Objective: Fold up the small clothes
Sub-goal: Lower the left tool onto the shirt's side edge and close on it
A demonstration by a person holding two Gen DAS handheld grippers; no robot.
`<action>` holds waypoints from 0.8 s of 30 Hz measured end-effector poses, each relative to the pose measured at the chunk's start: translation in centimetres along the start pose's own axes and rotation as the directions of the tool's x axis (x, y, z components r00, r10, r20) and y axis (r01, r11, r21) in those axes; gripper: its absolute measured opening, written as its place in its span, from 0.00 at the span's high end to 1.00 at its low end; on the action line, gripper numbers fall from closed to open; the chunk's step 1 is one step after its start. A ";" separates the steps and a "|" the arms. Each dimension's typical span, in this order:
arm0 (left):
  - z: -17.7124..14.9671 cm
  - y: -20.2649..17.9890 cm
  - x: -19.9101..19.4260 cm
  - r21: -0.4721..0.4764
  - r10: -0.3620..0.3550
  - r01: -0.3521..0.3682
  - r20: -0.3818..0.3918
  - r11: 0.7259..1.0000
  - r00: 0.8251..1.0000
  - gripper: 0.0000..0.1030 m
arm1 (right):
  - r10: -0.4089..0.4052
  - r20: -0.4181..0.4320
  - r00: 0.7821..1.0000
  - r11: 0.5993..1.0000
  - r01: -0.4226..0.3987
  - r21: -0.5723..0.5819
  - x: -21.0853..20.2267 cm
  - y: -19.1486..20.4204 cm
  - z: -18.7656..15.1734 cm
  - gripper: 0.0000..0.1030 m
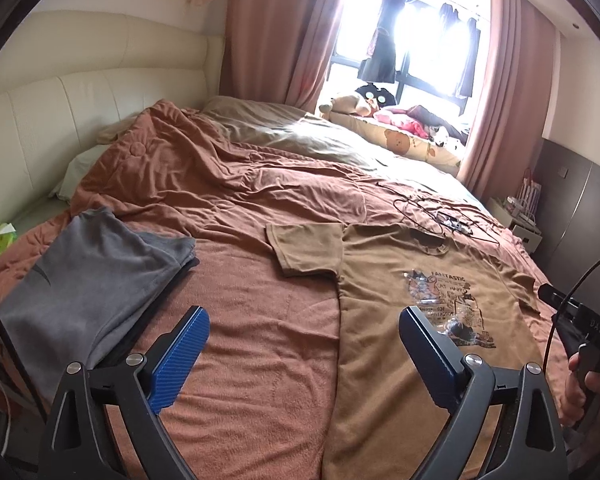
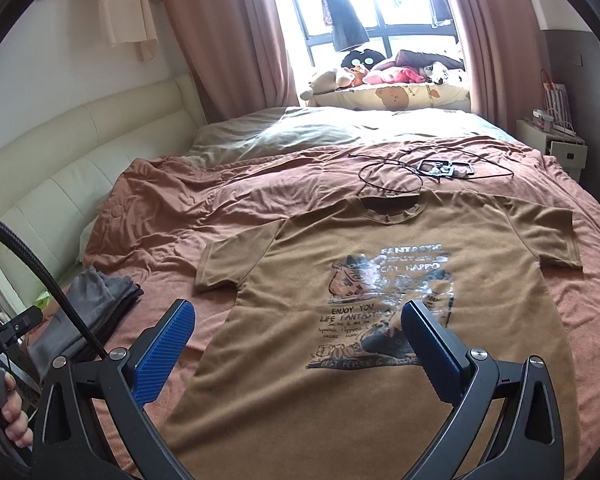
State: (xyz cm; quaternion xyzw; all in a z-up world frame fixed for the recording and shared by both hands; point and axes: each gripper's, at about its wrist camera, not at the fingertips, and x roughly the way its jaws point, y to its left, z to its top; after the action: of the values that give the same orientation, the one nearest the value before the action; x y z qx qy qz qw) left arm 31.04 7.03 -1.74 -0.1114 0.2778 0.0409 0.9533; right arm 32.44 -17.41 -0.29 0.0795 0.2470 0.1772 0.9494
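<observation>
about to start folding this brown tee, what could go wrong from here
1. The black cable loops right at the brown t-shirt collar, so a fold toward the neck could snag it.
2. Both the left gripper and right gripper are open above the shirt; pinching too deep could catch the blanket as well.

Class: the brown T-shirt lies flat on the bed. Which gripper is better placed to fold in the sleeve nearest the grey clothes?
Probably left: the left gripper, open, straddles the T-shirt edge below that sleeve; the right gripper is over the print.
</observation>
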 end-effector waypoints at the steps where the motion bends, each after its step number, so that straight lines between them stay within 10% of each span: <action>1: 0.3 0.3 0.5 -0.013 0.003 -0.003 -0.002 1.000 1.000 0.08 | -0.003 0.000 1.000 1.000 0.003 0.000 0.7 0.2 0.1 0.00; 13: 2.1 1.3 8.0 -0.086 0.000 -0.005 -0.064 0.996 0.998 0.16 | -0.011 -0.037 0.999 0.995 0.014 0.098 8.8 1.0 0.6 0.00; 24: 2.8 2.9 16.4 -0.124 -0.015 -0.007 -0.175 0.992 0.984 0.29 | 0.025 -0.158 0.987 0.975 0.011 0.220 18.1 -0.6 2.6 0.34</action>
State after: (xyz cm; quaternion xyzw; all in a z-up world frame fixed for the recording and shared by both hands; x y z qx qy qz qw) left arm 45.87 10.74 -8.84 -0.1742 0.3574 0.0462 0.9164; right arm 48.66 -11.32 -6.13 0.1705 0.3402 0.1579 0.9112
